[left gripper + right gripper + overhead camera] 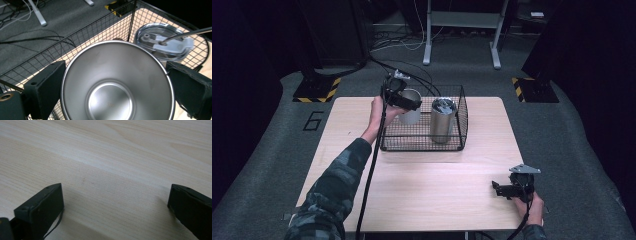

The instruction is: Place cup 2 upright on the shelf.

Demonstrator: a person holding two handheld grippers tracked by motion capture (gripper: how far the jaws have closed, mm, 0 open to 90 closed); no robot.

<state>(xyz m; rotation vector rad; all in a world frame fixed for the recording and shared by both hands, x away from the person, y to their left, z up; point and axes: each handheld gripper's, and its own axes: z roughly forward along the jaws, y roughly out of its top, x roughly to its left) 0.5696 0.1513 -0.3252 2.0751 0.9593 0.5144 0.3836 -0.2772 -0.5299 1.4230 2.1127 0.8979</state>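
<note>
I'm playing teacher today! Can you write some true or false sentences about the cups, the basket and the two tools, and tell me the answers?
1. The left tool grips an open steel cup. True.
2. That cup has a lid on it. False: it is open, and you can see its bare bottom.
3. A second cup with a clear lid stands in the wire basket. True.
4. The right tool holds a spoon. False: its jaws are wide apart with nothing between them.
5. The right tool is over the basket. False: it is low over the bare wooden table, near the front right corner.
</note>
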